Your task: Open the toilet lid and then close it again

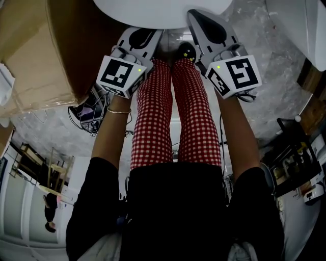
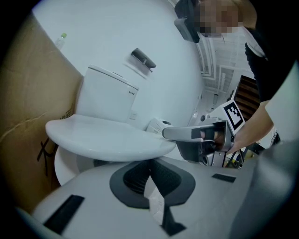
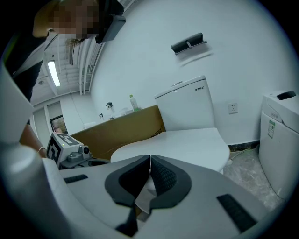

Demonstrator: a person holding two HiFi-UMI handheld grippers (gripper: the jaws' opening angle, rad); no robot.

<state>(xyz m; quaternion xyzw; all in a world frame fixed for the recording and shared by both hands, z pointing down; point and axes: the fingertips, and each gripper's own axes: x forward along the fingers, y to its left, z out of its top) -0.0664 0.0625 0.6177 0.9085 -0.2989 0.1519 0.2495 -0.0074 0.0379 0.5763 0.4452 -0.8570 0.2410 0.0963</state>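
The white toilet lid lies nearly flat over the bowl, with a dark gap under its front edge. Behind it stands the tank. My left gripper is shut with nothing between its pads, and its tip is just below the lid's front rim. My right gripper is also shut and empty, close in front of the lid. In the left gripper view, the right gripper points its tip at the lid's right edge. From the head view, both grippers reach under the lid's rim.
A large cardboard box stands close on the left of the toilet. A white bin-like unit stands on the right. The person's legs in red checked trousers are between the two arms. A dark fitting hangs on the wall above the tank.
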